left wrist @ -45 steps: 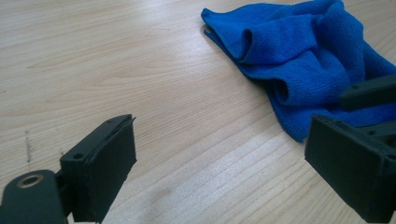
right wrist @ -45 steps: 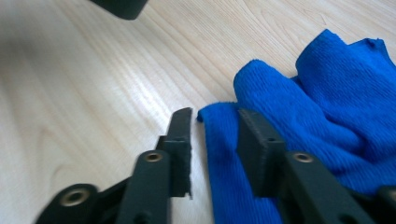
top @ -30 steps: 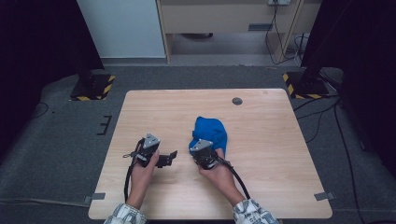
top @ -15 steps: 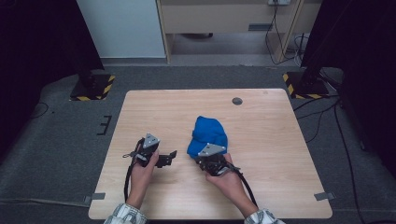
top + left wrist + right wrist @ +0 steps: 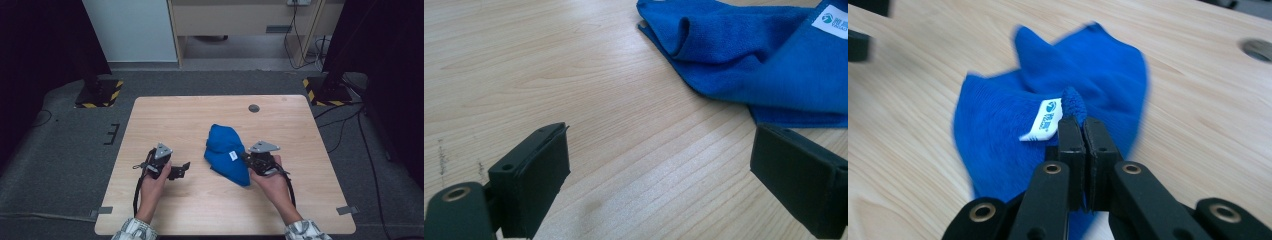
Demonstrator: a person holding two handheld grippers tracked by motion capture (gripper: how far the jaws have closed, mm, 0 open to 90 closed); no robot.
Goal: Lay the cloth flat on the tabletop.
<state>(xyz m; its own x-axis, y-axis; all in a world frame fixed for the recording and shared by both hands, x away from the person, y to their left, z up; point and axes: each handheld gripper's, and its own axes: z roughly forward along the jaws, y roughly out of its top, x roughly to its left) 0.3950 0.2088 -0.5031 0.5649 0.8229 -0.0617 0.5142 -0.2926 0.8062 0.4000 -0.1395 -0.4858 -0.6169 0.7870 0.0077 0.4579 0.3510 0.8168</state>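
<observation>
Pinching a fold of the blue cloth (image 5: 1048, 130) beside its apparently white label (image 5: 1044, 120), the right gripper (image 5: 1081, 125) is clamped; the left gripper (image 5: 659, 165) rests released above the table (image 5: 200, 120).

Black grippers (image 5: 186, 167), plaid sleeves (image 5: 132, 231)
</observation>
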